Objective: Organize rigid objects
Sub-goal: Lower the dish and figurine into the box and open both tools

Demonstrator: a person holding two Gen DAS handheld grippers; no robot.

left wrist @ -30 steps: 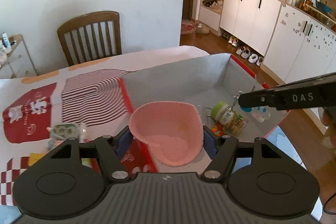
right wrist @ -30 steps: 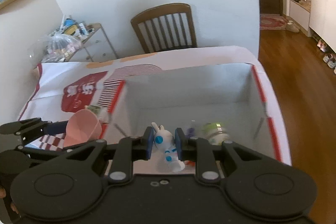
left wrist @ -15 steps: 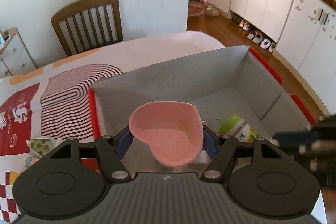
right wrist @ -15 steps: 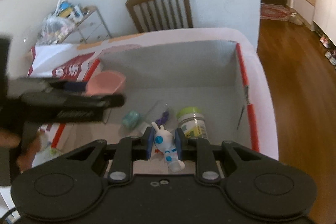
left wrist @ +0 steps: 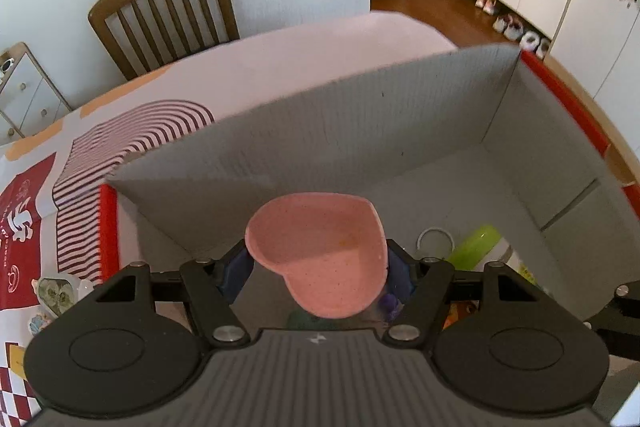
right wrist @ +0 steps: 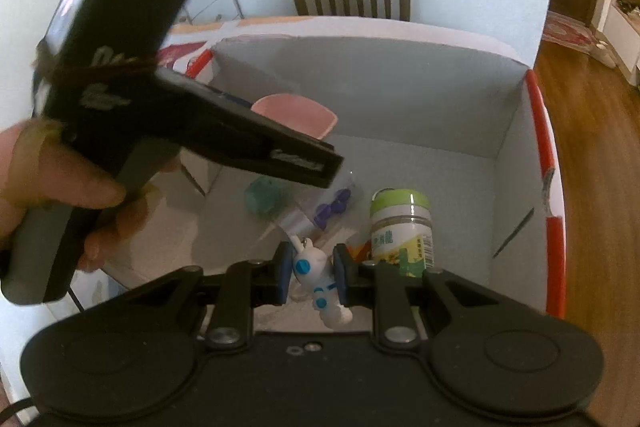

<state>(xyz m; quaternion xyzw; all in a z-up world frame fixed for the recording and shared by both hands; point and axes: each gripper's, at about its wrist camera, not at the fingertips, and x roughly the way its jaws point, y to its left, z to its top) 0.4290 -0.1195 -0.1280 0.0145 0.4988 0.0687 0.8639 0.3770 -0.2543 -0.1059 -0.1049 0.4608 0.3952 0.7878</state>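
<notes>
- Left gripper [left wrist: 316,263] clamps a pink heart-shaped dish [left wrist: 320,251] between its blue pads, jaws about half spread, held above the inside of the box [left wrist: 360,123].
- Right gripper [right wrist: 309,273] pinches a small white-and-blue rabbit figure [right wrist: 316,275], jaws nearly closed on it, also over the box.
- On the box floor: a green-lidded jar [right wrist: 402,231] standing upright, a teal object [right wrist: 262,195], and a clear bag with purple pieces [right wrist: 334,207], all near each other.
- A hand [right wrist: 52,183] grips the left gripper's handle at the left of the right-wrist view.
- Box sits on a patterned tablecloth [left wrist: 72,171]; a wooden chair [left wrist: 168,11] stands behind the table.
</notes>
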